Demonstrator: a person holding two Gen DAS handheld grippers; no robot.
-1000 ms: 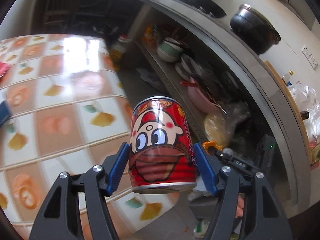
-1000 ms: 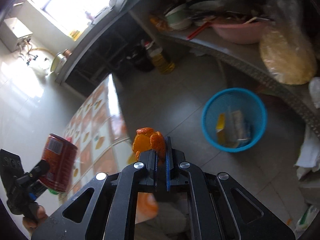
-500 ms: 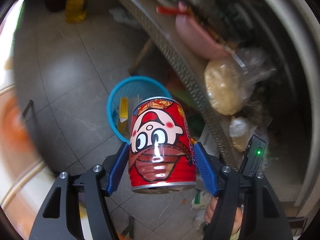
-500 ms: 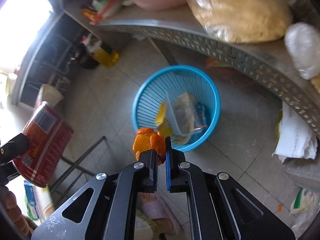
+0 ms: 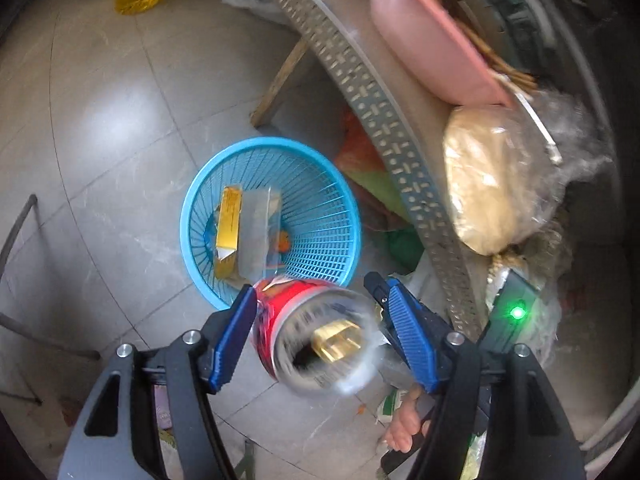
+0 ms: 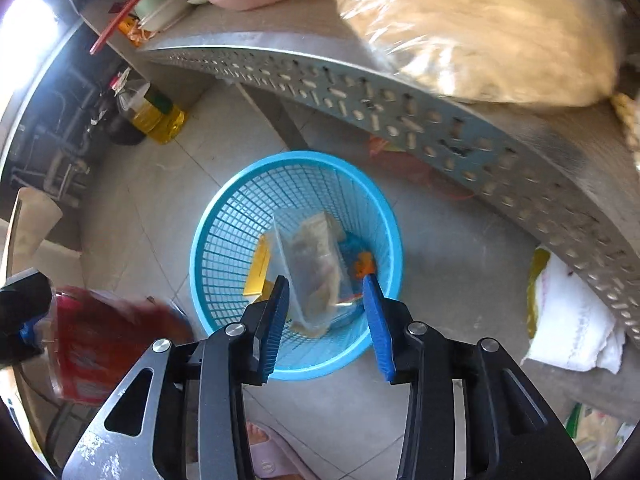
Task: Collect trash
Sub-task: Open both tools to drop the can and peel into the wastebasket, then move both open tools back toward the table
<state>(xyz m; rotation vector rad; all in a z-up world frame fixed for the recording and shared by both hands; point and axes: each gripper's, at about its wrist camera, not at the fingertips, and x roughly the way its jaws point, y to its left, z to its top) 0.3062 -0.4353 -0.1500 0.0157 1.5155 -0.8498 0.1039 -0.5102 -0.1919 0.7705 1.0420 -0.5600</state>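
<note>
A blue mesh basket (image 5: 188, 216) (image 6: 196, 248) stands on the floor tiles with a yellow carton (image 5: 228, 228), a clear plastic bag (image 6: 316, 268) and orange peel (image 6: 362, 266) (image 5: 283, 240) inside. My left gripper (image 5: 312, 288) hangs over the basket's near rim with its jaws opening. The red drink can (image 5: 316, 332) (image 6: 100, 344) is blurred and tipped end-on between them. Its right side is clear of the right pad (image 5: 408, 336). My right gripper (image 6: 325, 280) is above the basket, jaws opening, with nothing between them.
A perforated metal shelf edge (image 6: 400, 116) (image 5: 384, 128) overhangs just beyond the basket, carrying a pink basin (image 5: 432, 56) and a bagged yellowish lump (image 5: 488, 184). An oil bottle (image 6: 160, 116) and white rags (image 6: 572, 320) sit on the floor. A slippered foot (image 6: 264, 452) is below.
Both grippers dropped toward the basket. The right jaws parted and the orange peel left them for the basket. The can tipped from upright to end-on between the left jaws.
</note>
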